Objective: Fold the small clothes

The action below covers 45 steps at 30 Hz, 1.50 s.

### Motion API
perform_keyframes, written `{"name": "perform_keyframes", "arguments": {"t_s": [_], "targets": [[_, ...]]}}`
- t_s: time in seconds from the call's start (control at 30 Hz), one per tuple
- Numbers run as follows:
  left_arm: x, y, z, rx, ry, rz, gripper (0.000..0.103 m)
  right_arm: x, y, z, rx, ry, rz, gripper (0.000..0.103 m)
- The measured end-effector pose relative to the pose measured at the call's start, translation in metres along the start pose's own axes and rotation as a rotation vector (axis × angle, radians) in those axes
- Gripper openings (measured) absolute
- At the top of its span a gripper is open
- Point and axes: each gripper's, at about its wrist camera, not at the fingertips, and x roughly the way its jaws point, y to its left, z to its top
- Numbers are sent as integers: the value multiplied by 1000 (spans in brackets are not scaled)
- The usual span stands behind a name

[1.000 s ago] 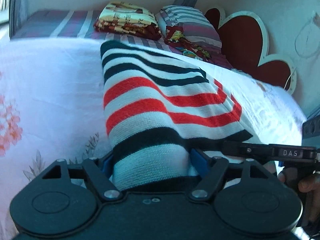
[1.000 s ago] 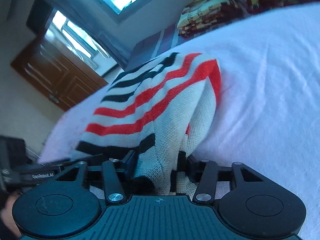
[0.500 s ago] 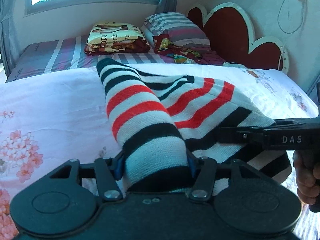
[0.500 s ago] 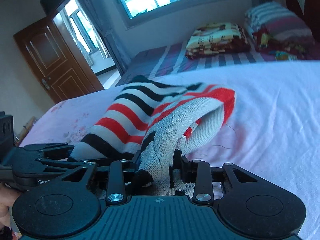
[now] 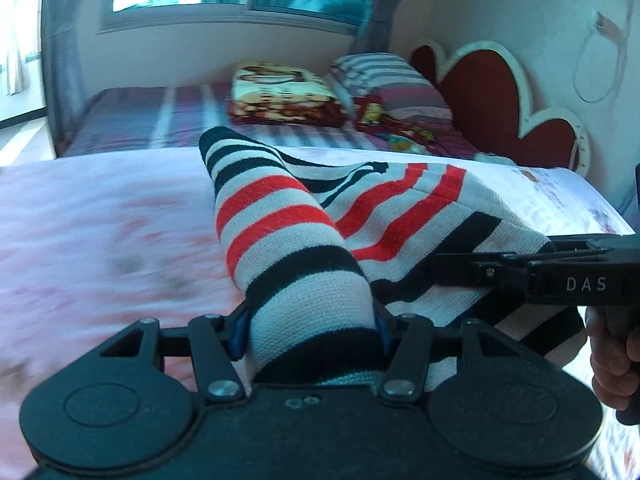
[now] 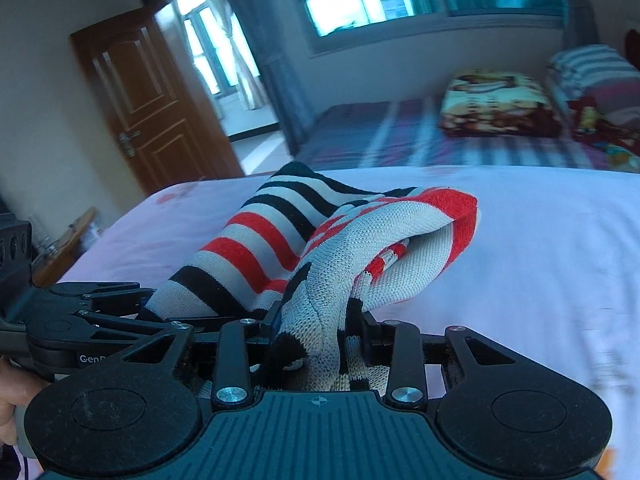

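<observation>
**Both claws hold the near edge of the sweater**

We work over a wide bed with a white, pink-flowered sheet, and beyond it a second bed with a purple striped cover that carries a folded patterned blanket and a striped pillow. A red heart-shaped headboard stands against the wall.

On the flowered sheet, straight ahead of us, lies the knitted garment with black, red and white stripes. Its far part rests on the bed; its near edge is lifted towards us, so the cloth runs away from both claws along the line they look down.

Our left gripper is pressed on a thick rolled bunch of that near edge. Our right gripper pinches a narrower bunched corner of the same edge, just beside the left one, and shows in the left view as a black tool coming in from the right.

We judge both hands equally near. The fold likely means carrying this held edge forward over the resting far part, both claws together.
</observation>
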Motion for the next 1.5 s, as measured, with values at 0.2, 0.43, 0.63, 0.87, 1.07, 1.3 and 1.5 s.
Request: {"name": "perform_keyframes", "arguments": {"t_s": [0.2, 0.43, 0.63, 0.87, 1.07, 1.3, 1.5], "targets": [[-39, 69, -26, -47, 13, 54, 55, 52, 77, -11, -15, 36, 67, 35], [-34, 126, -59, -195, 21, -26, 64, 105, 84, -46, 93, 121, 50, 36], [-33, 144, -76, -227, -8, -34, 92, 115, 40, -59, 345, 107, 125, 43], [-63, 159, -63, -223, -112, -46, 46, 87, 37, -23, 263, -43, -33, 20], [-23, 144, -32, -154, -46, -44, 41, 123, 60, 3, 81, -9, -46, 16], [-8, 133, -37, -84, 7, 5, 44, 175, 58, -10, -12, 84, -135, 16], [-27, 130, -39, -91, -15, 32, 49, 144, 75, -10, -65, 79, -169, 16]]}}
